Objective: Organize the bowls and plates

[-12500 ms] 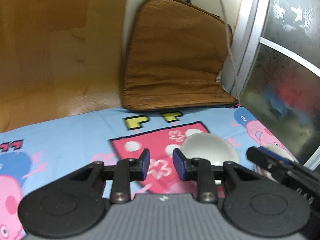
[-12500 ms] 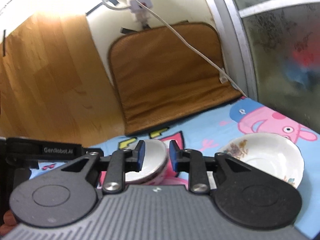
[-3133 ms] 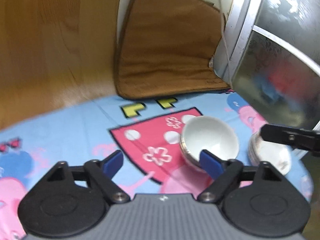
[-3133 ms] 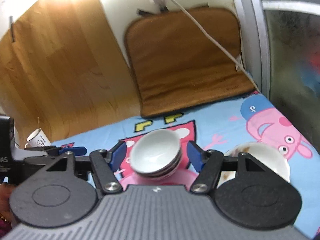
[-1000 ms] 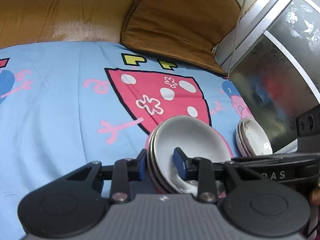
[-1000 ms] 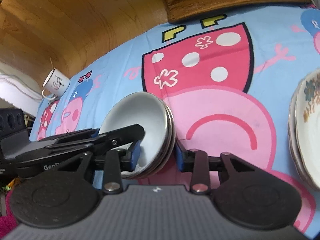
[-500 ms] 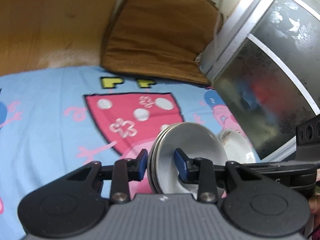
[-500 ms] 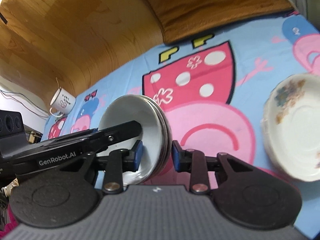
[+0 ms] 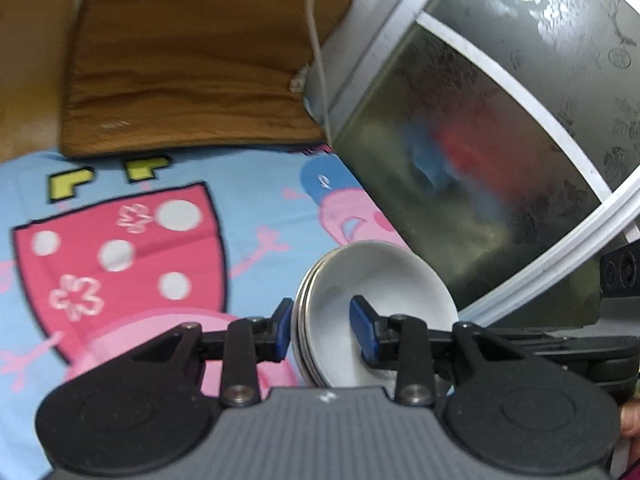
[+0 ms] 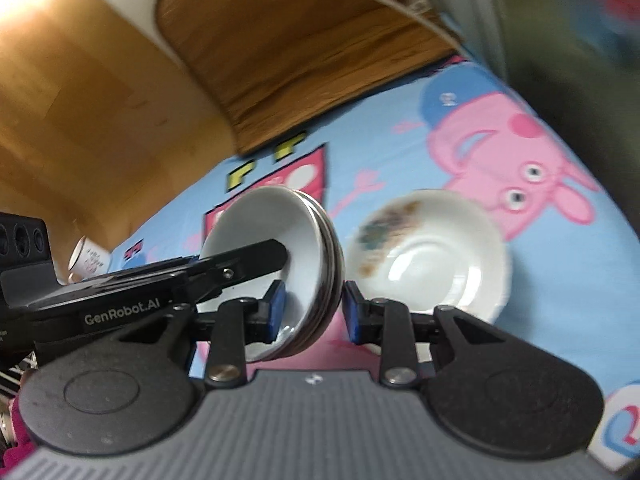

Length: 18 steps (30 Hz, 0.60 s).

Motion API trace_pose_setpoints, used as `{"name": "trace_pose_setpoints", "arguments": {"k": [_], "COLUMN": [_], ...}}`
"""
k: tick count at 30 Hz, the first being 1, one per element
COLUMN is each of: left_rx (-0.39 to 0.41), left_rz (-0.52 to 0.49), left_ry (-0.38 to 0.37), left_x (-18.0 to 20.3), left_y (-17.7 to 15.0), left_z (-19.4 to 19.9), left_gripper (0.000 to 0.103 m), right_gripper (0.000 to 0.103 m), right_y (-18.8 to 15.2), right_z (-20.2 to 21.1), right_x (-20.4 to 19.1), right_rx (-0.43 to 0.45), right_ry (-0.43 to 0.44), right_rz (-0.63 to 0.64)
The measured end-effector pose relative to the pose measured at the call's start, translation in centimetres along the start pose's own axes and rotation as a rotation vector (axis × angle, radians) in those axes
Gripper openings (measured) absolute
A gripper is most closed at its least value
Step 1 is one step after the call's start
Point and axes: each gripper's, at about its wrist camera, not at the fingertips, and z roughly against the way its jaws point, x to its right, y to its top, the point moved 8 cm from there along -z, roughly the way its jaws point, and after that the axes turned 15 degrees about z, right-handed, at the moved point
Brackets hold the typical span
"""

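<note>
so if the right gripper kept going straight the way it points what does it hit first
Probably the floral plate on the cartoon bedsheet. The right gripper already clamps the rim of the stacked bowls, and the plate lies just beyond; depth is unclear.

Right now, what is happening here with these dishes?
A person holds a stack of white bowls with both grippers at once. The left gripper and the right gripper each clamp opposite rims of the stack, above the cartoon bedsheet. The floral plates lie just beside it, so the bowls may go there next.
</note>
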Motion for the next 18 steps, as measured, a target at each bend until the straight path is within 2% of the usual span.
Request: {"name": "trace_pose_setpoints", "arguments": {"k": [12,16,18], "left_rx": [-0.111,-0.088,-0.078], "left_rz": [0.005,-0.022,-0.027], "left_ry": [0.006,0.021,0.018], "left_x": [1.1,1.3,1.4], "left_y": [-0.9,-0.6,-0.5], "left_z": [-4.9,-5.0,-4.7], "left_gripper": [0.031,0.033,0.036], "right_gripper": [0.035,0.037,0.043], "right_y": [-1.0,-0.6,-0.3], "right_z": [-0.3,-0.1,0.3], "right_x": [4.5,4.8,4.7], "right_rx": [-0.035,0.0,0.028], "right_ry": [-0.022,-0.055,-0.083], "right_rz": [-0.072,-0.045,-0.014]}}
